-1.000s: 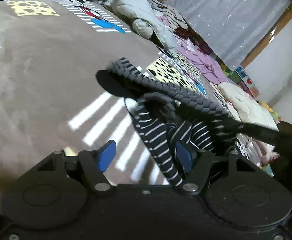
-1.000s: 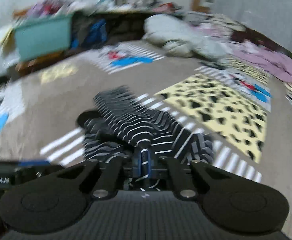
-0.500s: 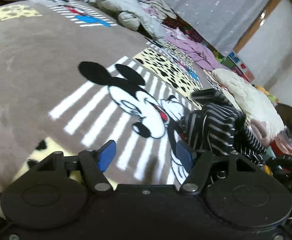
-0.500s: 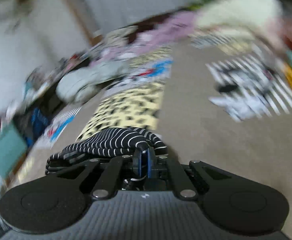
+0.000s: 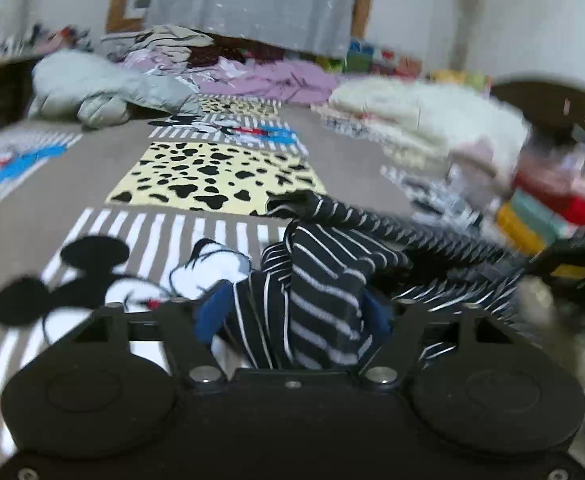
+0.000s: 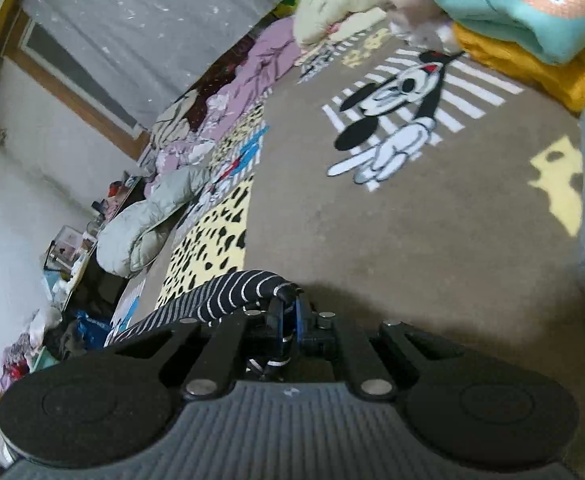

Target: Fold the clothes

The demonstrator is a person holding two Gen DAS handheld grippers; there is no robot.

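Observation:
A black garment with thin white stripes (image 5: 324, 276) is bunched between the blue pads of my left gripper (image 5: 292, 312), which stands open around it, above the brown cartoon-print blanket (image 5: 52, 184). The cloth stretches off to the right. My right gripper (image 6: 288, 312) is shut on the same striped garment (image 6: 228, 296), whose fold trails to the left over the blanket (image 6: 412, 240).
A stack of folded clothes, teal (image 6: 532, 20) on yellow (image 6: 532, 76), lies at the blanket's far right. A grey padded jacket (image 5: 92, 88), pink clothes (image 5: 268, 80) and a cream blanket (image 5: 412, 116) lie along the back. A grey curtain (image 5: 252, 0) hangs behind.
The striped garment has been carried right, off the blanket's middle. My left gripper swung round and now has cloth between its open pads. My right gripper stayed shut and turned towards the folded stack.

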